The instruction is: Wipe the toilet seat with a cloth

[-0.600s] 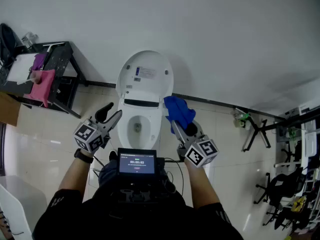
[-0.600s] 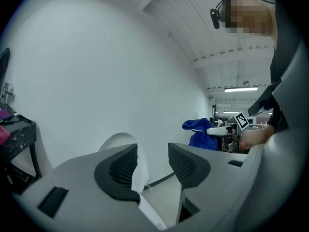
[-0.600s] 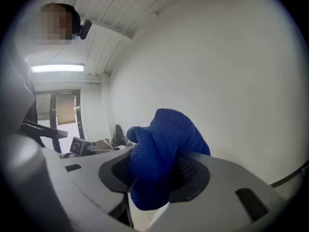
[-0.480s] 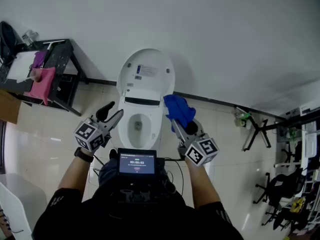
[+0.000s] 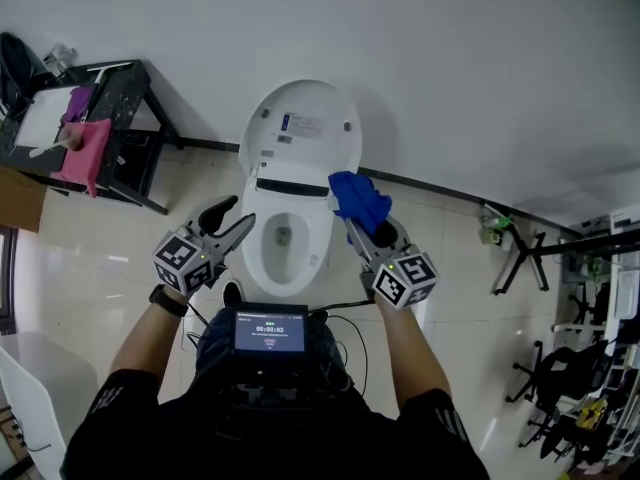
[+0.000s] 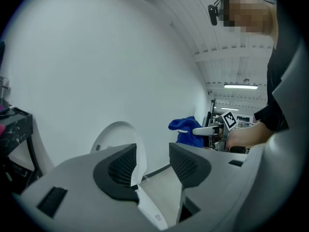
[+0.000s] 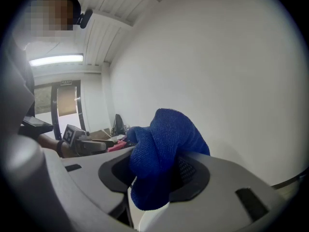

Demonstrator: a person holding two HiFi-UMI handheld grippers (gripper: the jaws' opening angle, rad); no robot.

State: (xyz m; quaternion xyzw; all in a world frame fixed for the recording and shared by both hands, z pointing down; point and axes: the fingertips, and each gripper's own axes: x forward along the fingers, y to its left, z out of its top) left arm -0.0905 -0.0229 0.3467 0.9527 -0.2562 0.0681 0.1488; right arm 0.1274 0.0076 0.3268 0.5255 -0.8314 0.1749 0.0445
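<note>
Right gripper [image 5: 351,225]: jaws pinched onto a blue cloth [image 5: 358,198], which fills the gap between them.
Left gripper [image 5: 236,215]: jaws parted a moderate way, nothing between them.
Cloth's lie: bunched into a lump, bulging past the jaw tips towards the wall.
Cloth's place: over the right rear of the toilet seat [image 5: 252,256], by the foot of the raised lid [image 5: 300,128]; contact cannot be judged.
Cloth's look: deep blue, nubbly weave, folded over itself.
Seat: white oval, long axis running from the person to the wall.
Arms: both forearms reach forward, one on each side of the bowl; black sleeves, a watch [image 5: 165,301] on the left wrist.
</note>
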